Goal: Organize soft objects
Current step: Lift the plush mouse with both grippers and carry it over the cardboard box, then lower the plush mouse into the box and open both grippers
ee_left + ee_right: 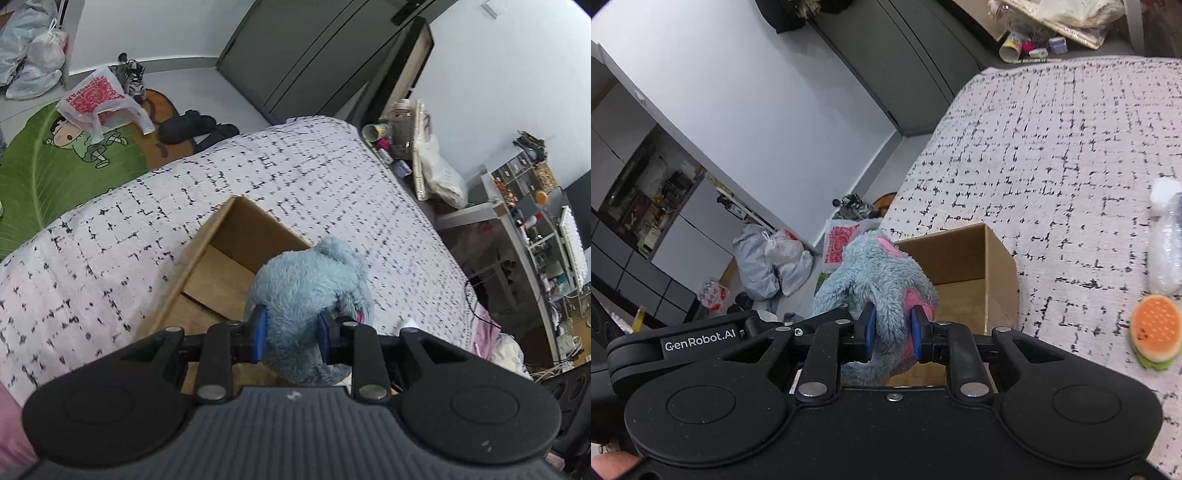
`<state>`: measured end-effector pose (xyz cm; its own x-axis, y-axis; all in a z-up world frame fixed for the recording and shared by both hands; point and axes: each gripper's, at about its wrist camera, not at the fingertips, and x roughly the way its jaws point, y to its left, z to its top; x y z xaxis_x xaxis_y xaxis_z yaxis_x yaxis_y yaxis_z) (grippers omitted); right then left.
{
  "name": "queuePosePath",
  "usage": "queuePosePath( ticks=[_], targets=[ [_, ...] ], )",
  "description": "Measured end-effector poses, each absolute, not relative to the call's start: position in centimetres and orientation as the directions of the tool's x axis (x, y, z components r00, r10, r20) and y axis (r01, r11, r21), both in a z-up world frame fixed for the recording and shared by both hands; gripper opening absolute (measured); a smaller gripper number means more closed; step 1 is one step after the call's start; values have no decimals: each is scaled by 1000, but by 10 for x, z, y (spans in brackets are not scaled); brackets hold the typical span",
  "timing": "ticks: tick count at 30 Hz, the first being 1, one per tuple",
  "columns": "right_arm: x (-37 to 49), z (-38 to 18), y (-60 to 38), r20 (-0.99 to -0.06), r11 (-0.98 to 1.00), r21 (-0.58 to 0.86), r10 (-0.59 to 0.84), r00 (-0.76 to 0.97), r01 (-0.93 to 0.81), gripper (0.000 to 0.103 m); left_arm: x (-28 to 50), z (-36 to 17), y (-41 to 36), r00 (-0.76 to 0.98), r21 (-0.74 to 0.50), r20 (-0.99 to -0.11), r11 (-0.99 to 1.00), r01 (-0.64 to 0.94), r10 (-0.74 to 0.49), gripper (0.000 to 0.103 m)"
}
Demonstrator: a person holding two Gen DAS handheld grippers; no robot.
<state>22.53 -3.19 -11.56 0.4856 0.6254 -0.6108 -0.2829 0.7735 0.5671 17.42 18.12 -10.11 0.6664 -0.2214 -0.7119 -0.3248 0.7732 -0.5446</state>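
Over box [236, 254] rim: plush [310, 288] clamped, both claws; bedspread [332, 177] apparently clear.

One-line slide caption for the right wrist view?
Right gripper clamps blue-and-pink plush toy above open cardboard box on the bed; burger toy nearby.

I count one blue plush toy [310, 284], one cardboard box [975, 273], one burger toy [1155, 332] and, blurred at the frame edge, perhaps one clear bottle [1165, 254] on the bed [332, 177].
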Motion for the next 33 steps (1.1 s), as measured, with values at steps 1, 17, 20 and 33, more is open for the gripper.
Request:
queuePosePath(
  ticks=[1, 17, 20, 33],
  targets=[
    [229, -118, -30, -616, 775, 569, 623, 481, -276, 20, 178, -104, 183, 661, -542, -717, 773, -331, -220, 27],
    [253, -139, -13, -647, 782, 570, 616, 449, -251, 37, 213, -121, 198, 588, -460, -794, 788, -409, -158, 28],
    [249, -133, -16, -640, 783, 564, 615, 460, -261, 54, 212, -115, 198, 584, -427, -803, 797, -428, -117, 31],
    [219, -101, -59, -614, 792, 554, 596, 518, -255, 92, 177, -76, 175, 602, -338, -798, 828, -447, -1, 78]
  ],
)
